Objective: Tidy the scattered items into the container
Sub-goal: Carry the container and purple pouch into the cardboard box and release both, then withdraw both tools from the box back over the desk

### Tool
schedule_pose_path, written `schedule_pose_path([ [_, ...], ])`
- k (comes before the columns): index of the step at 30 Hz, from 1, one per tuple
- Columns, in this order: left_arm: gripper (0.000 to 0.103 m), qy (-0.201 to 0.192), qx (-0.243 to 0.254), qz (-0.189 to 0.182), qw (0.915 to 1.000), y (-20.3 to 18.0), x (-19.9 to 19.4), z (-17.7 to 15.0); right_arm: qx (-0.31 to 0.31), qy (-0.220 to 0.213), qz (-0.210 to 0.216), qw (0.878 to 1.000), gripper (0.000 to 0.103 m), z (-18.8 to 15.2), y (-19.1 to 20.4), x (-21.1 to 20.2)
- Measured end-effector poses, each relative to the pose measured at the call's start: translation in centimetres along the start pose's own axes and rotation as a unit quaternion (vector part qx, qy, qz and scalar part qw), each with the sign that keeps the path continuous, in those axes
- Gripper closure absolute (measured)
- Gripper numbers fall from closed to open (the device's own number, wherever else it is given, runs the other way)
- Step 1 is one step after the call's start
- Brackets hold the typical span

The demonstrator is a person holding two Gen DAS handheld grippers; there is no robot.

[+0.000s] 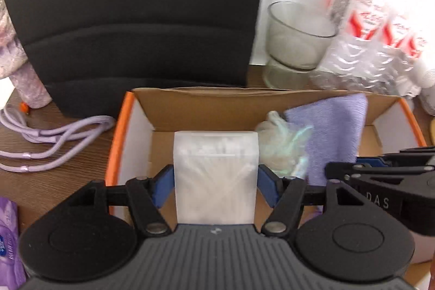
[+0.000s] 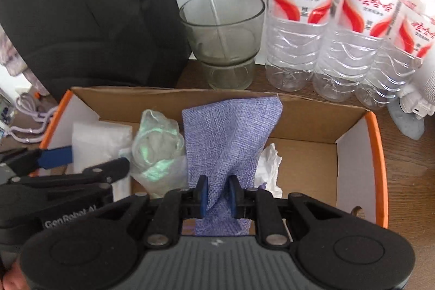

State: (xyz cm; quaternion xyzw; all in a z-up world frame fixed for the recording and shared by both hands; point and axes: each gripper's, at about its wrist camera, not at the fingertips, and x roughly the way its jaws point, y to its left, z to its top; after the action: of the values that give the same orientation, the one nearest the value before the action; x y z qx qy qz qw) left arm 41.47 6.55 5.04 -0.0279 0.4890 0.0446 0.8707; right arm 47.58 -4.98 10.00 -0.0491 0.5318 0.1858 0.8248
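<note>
Over the box (image 2: 376, 154) on the tabletop (image 2: 407, 181), the left gripper (image 1: 216, 181) clamps a swab case (image 1: 216, 170), long axis pointing away, while the right gripper (image 2: 217, 199) pinches a purple cloth (image 2: 231, 132) draped forward.

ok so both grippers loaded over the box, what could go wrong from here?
1. The left gripper holds the cotton swab case right beside the right gripper; the two could clash inside the cardboard box.
2. The purple cloth drapes against the box's back wall and may snag or hang over it on release.
3. The plastic bag is wedged between case and cloth, so either drop could shove it.
</note>
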Motion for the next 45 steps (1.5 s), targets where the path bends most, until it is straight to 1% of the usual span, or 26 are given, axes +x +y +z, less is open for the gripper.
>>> schedule_pose_path([
  [2, 0.035, 0.007, -0.01, -0.007, 0.9999, 0.5, 0.1, 0.1, 0.011, 0.002, 0.004, 1.0, 0.086, 0.4, -0.5, 0.3],
  [3, 0.035, 0.008, -0.01, -0.011, 0.9999, 0.6, 0.0, 0.0, 0.018, 0.001, 0.005, 1.0, 0.079, 0.5, -0.9, 0.2],
  [4, 0.032, 0.006, -0.01, -0.014, 0.9998, 0.7, -0.4, 0.0, 0.022, 0.003, 0.001, 1.0, 0.074, 0.6, -1.2, 0.1],
  [6, 0.028, 0.001, -0.004, -0.021, 0.9998, 0.9, -1.3, 0.0, 0.027, 0.005, -0.016, 1.0, 0.044, 0.8, -1.8, -0.2],
  [8, 0.027, -0.003, -0.008, -0.021, 0.9997, 1.2, -2.2, 0.0, 0.035, -0.001, -0.026, 0.999, 0.034, 0.7, -2.5, -1.1],
  [11, 0.026, -0.002, -0.017, -0.024, 0.9996, 1.7, -3.6, -0.1, 0.054, -0.002, -0.028, 0.998, 0.034, 0.4, -3.6, -2.7],
  [13, 0.025, 0.003, -0.017, -0.024, 0.9996, 2.0, -4.4, -0.2, 0.053, 0.006, -0.025, 0.998, 0.032, -0.2, -3.8, -3.8],
  [17, 0.022, 0.012, -0.014, -0.026, 0.9995, 2.0, -5.8, -1.0, 0.055, 0.03, -0.014, 0.998, 0.031, -2.7, -4.2, -5.4],
  [20, 0.021, 0.025, -0.015, -0.034, 0.999, 1.9, -6.9, -2.4, 0.064, 0.044, -0.024, 0.997, 0.031, -4.7, -4.4, -6.0],
  [22, 0.017, 0.028, -0.013, -0.043, 0.9986, 1.7, -7.5, -3.8, 0.074, 0.056, -0.026, 0.995, 0.028, -6.0, -4.2, -6.3],
  [23, 0.017, 0.032, -0.013, -0.044, 0.9984, 1.8, -7.7, -4.6, 0.077, 0.065, -0.025, 0.995, 0.026, -6.7, -4.0, -6.3],
  [27, 0.017, 0.048, -0.011, -0.047, 0.9977, 1.7, -7.6, -6.7, 0.077, 0.085, -0.029, 0.993, 0.024, -9.1, -3.2, -5.8],
  [30, 0.017, 0.057, -0.012, -0.041, 0.9974, 1.7, -7.1, -7.7, 0.077, 0.086, -0.033, 0.993, 0.023, -9.8, -2.7, -6.0],
  [32, 0.017, 0.061, -0.015, -0.041, 0.9972, 1.9, -6.8, -8.0, 0.085, 0.089, -0.029, 0.992, 0.023, -9.9, -2.5, -6.1],
  [35, 0.017, 0.066, -0.027, -0.049, 0.9963, 2.5, -6.5, -8.3, 0.089, 0.082, -0.033, 0.992, 0.022, -10.2, -2.2, -6.4],
  [38, 0.017, 0.062, -0.033, -0.053, 0.9961, 2.8, -6.9, -8.3, 0.084, 0.072, -0.043, 0.993, 0.022, -10.4, -1.8, -6.9],
  [40, 0.017, 0.05, -0.045, -0.065, 0.9956, 3.1, -7.8, -8.1, 0.078, 0.048, -0.041, 0.995, 0.022, -10.2, -1.6, -7.7],
  [41, 0.017, 0.038, -0.046, -0.065, 0.9961, 3.0, -8.7, -8.0, 0.079, 0.031, -0.04, 0.996, 0.022, -10.1, -1.5, -8.3],
  [43, 0.016, -0.012, -0.031, -0.062, 0.9976, 2.4, -10.9, -8.3, 0.077, -0.002, -0.036, 0.996, 0.022, -10.1, -0.9, -9.9],
  [44, 0.014, -0.043, -0.023, -0.061, 0.9969, 2.2, -12.1, -8.8, 0.074, -0.023, -0.036, 0.996, 0.022, -10.3, -0.5, -10.8],
  [45, 0.011, -0.086, -0.017, -0.061, 0.9943, 2.0, -13.4, -9.7, 0.068, -0.058, -0.035, 0.995, 0.022, -10.7, -0.1, -12.1],
])
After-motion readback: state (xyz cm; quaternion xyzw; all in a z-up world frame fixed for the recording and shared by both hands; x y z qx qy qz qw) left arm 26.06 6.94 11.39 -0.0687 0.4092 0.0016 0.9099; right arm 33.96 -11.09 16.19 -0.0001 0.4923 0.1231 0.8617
